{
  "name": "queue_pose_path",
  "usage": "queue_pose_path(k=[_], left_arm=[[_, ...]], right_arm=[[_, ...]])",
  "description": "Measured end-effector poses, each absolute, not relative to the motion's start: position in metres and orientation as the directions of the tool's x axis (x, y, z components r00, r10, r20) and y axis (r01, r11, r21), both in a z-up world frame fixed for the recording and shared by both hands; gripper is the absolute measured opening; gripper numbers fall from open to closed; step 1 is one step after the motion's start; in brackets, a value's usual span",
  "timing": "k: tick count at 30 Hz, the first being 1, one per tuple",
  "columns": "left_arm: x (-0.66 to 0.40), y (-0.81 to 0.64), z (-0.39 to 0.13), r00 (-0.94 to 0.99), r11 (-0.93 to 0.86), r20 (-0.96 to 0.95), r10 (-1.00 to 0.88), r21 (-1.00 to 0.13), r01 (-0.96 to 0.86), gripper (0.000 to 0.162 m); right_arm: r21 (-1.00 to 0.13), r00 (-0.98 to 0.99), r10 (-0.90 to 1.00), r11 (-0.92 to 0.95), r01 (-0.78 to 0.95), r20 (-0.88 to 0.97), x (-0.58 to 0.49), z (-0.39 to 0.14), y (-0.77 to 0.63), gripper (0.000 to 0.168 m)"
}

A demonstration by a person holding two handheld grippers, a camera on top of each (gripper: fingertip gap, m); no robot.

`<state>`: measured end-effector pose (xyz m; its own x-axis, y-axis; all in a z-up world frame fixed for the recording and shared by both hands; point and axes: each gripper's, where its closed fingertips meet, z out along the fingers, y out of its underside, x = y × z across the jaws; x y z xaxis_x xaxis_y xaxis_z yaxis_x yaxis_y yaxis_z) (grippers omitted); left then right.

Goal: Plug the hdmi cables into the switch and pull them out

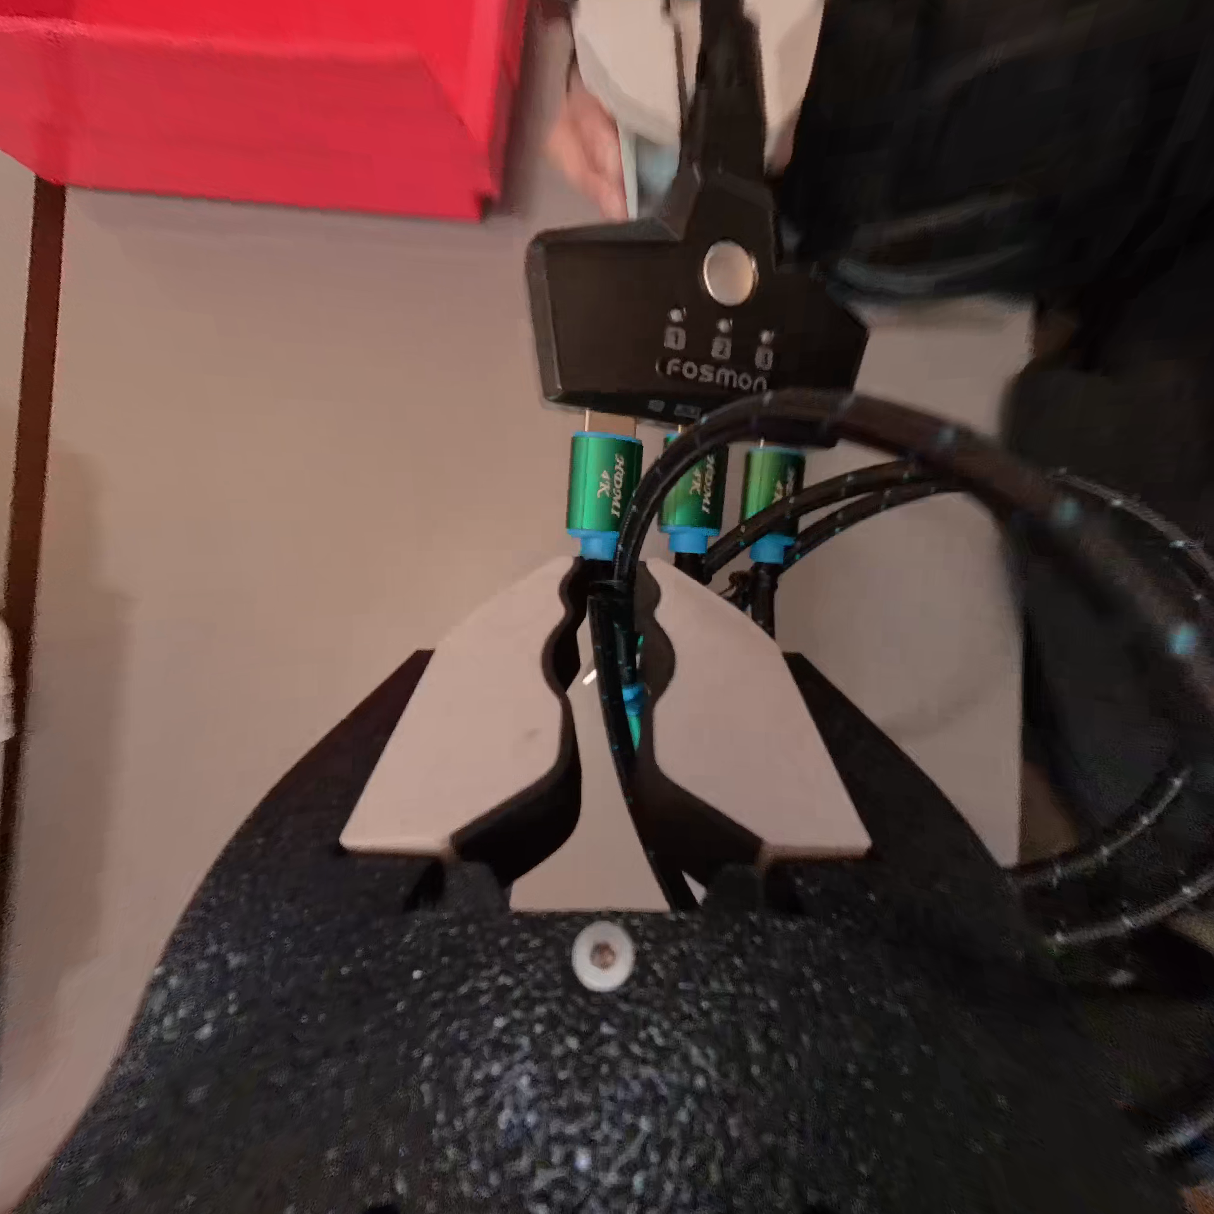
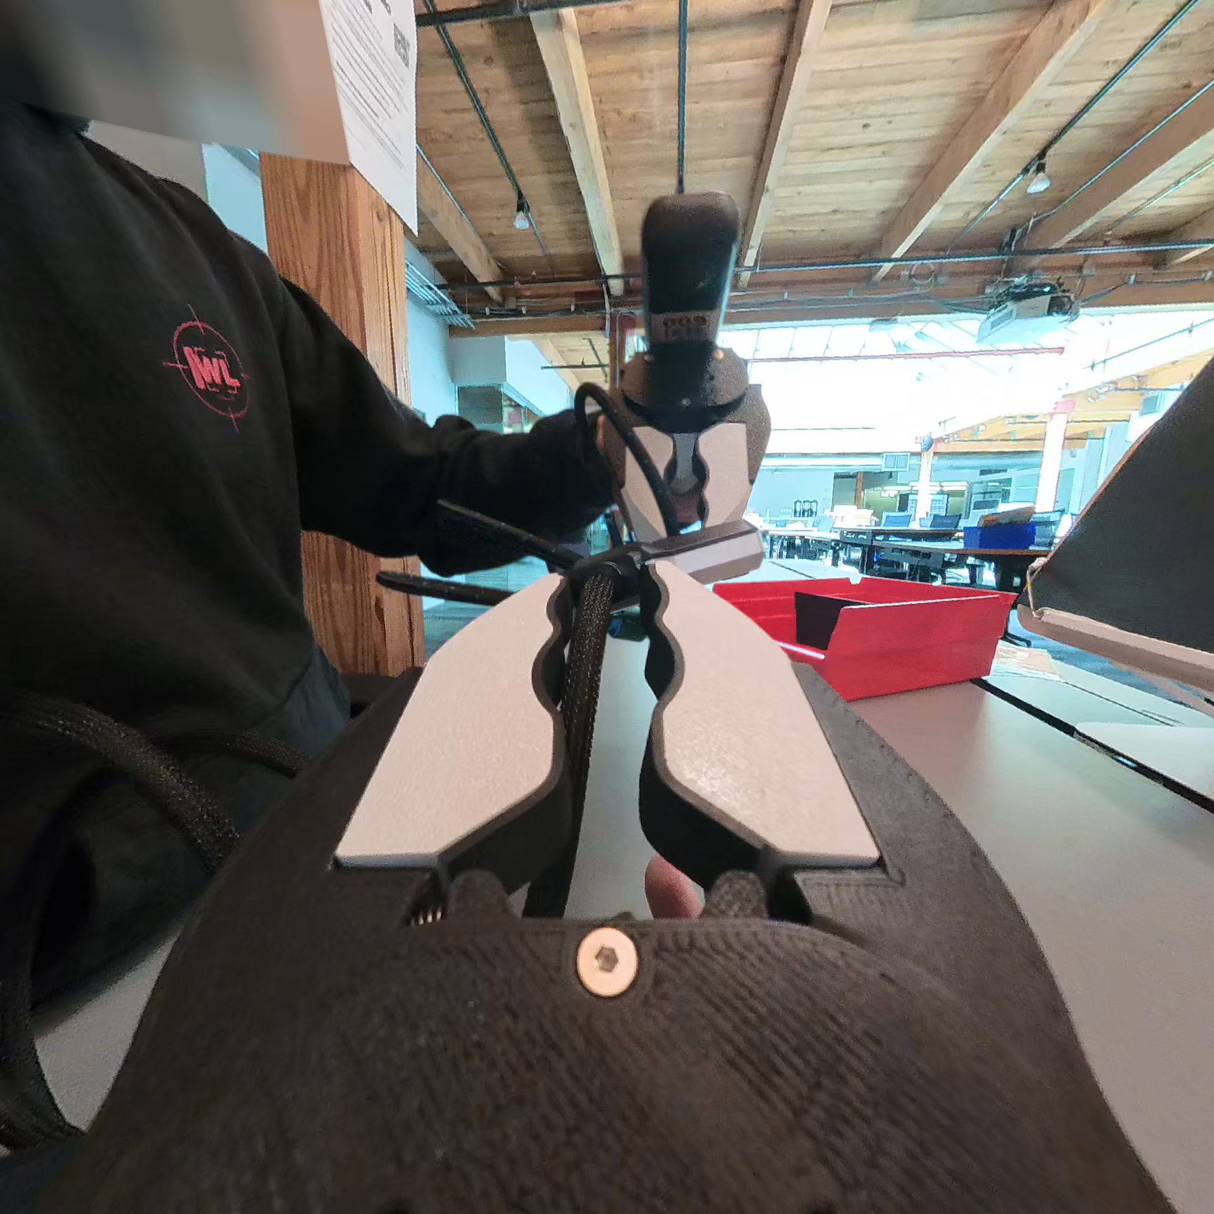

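In the left wrist view the black HDMI switch [image 1: 696, 322] hangs in the air, ports facing me. Three green HDMI plugs [image 1: 601, 486] sit in its ports; bare metal shows above the left plug. My left gripper [image 1: 611, 571] is shut on that plug's black cable [image 1: 614, 657] just below it. More cable loops [image 1: 985, 473] off to the right. In the right wrist view my right gripper [image 2: 607, 578] is shut on the switch's thick braided cable [image 2: 584, 663], with the switch [image 2: 713, 548] edge-on just past the tips. The left gripper [image 2: 683, 519] faces it from beyond.
A red bin stands on the grey table [image 2: 985, 821], shown in the left wrist view [image 1: 249, 98] and the right wrist view [image 2: 874, 630]. A person in a black hoodie [image 2: 164, 460] is at left by a wooden post [image 2: 341, 394]. A dark slanted panel [image 2: 1130, 525] rises at right.
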<state>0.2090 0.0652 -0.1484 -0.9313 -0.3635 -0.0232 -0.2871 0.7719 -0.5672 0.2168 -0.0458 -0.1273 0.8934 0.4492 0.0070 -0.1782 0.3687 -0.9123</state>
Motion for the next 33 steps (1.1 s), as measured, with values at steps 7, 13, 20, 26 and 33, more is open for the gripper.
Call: queue_pose_path(k=[7,13,20,26,33], left_arm=[[0.218,0.055,-0.132,-0.938,0.637,-0.075,-0.338,-0.752,-0.169,0.014],[0.219,0.051,-0.142,-0.943,0.700,-0.137,-0.304,-0.703,-0.123,0.014],[0.221,0.057,-0.132,-0.928,0.699,-0.205,-0.309,-0.711,-0.075,0.013],[0.223,0.061,-0.128,-0.930,0.648,-0.138,-0.339,-0.751,-0.125,0.012],[0.224,0.055,-0.131,-0.941,0.602,-0.100,-0.324,-0.789,-0.124,0.012]], right_arm=[[-0.872,0.905,0.420,0.466,-0.151,0.067,0.220,-0.114,-0.056,0.020],[-0.861,0.904,0.423,0.481,-0.165,0.063,0.222,-0.112,-0.061,0.020],[-0.902,0.913,0.406,0.410,-0.138,0.046,0.223,-0.122,-0.053,0.021],[-0.903,0.923,0.382,0.411,-0.123,0.048,0.223,-0.124,-0.045,0.021],[-0.894,0.919,0.392,0.425,-0.141,0.042,0.225,-0.124,-0.050,0.021]])
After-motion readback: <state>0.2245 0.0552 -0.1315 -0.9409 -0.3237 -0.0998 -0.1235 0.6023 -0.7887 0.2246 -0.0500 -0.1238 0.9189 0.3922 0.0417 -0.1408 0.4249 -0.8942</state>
